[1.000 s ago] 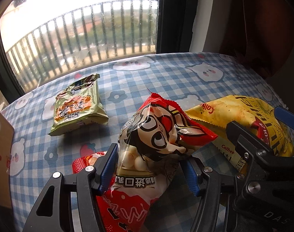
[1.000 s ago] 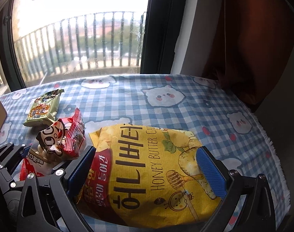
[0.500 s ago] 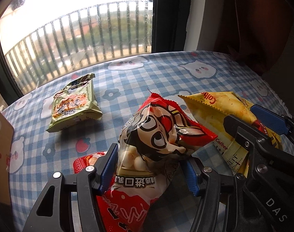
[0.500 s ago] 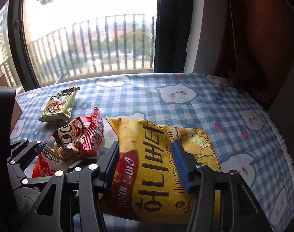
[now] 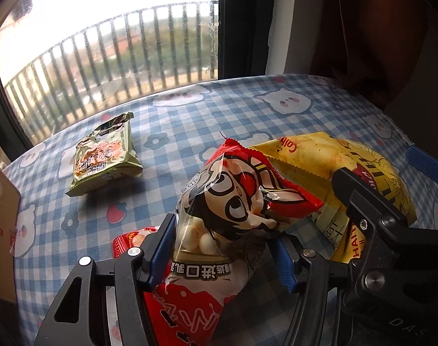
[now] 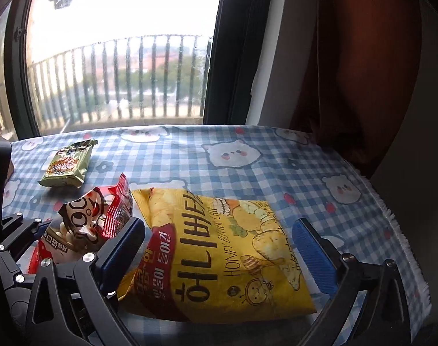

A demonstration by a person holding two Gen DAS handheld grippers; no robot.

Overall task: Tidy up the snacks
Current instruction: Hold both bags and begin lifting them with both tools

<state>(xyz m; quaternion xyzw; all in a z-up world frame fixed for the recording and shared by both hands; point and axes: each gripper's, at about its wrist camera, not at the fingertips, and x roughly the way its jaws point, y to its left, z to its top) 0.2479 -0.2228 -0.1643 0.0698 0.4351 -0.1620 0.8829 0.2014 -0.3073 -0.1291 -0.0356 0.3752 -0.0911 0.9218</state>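
Right gripper (image 6: pixel 219 248) reopened around yellow bag (image 6: pixel 219 253); green packet (image 5: pixel 103 158) apart.

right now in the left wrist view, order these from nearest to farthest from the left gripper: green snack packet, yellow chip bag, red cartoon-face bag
1. Red cartoon-face bag: between the left gripper fingers, squeezed at its lower part.
2. Yellow chip bag: just right and behind, with the right gripper around it.
3. Green snack packet: far left, lying alone on the checked tablecloth toward the window.

Both wrist views sit low, close, facing the window (image 5: pixel 109 66), sharing the tablecloth (image 6: pixel 276 178)
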